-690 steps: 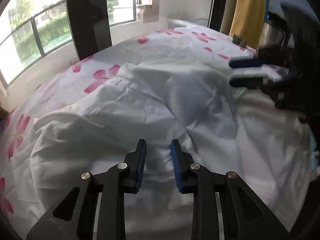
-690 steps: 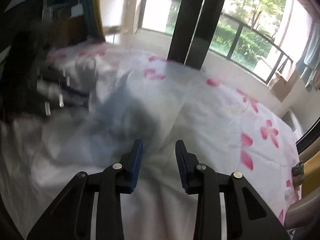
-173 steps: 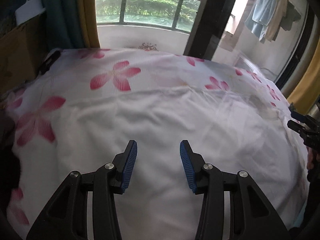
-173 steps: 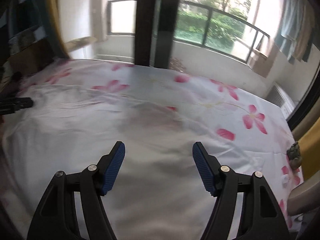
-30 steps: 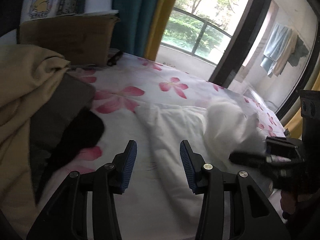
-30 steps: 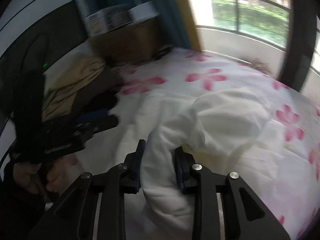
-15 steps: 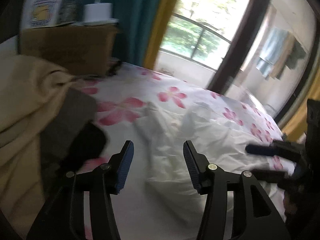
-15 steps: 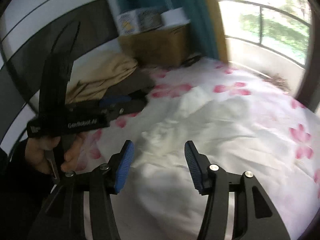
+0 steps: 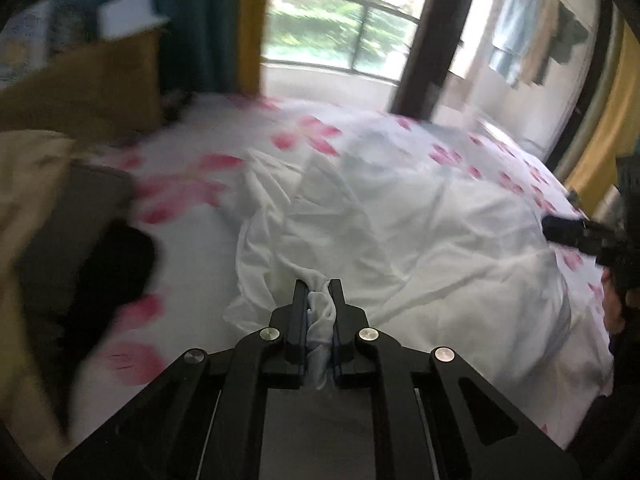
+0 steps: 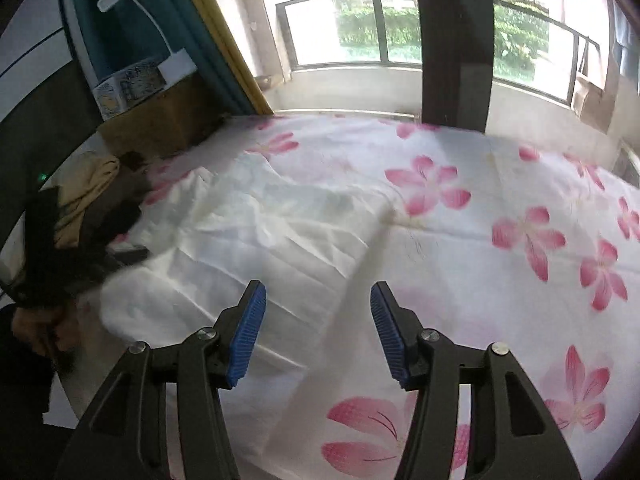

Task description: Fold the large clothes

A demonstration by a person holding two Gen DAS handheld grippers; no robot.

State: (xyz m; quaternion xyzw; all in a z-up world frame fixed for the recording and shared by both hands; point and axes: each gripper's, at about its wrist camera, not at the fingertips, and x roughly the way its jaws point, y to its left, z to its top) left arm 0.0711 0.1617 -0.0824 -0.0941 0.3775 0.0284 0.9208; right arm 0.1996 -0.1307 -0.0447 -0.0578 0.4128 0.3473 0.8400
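A large white garment (image 9: 400,232) lies crumpled on the bed with the pink-flowered sheet (image 9: 180,192). My left gripper (image 9: 319,312) is shut on a bunched edge of the garment at its near left side. In the right wrist view the garment (image 10: 272,232) is spread over the left part of the bed. My right gripper (image 10: 318,332) is open and empty, hovering over the garment's right edge. The right gripper also shows at the right edge of the left wrist view (image 9: 576,234).
A pile of beige, grey and black clothes (image 9: 48,216) lies at the bed's left side, also in the right wrist view (image 10: 92,196). A cardboard box (image 10: 160,120) with a lamp and a carton stands behind it. Windows (image 10: 380,24) lie beyond the bed.
My left gripper has closed on the garment's edge. My right gripper has let go of the garment, opened and swung to the right over the bed.
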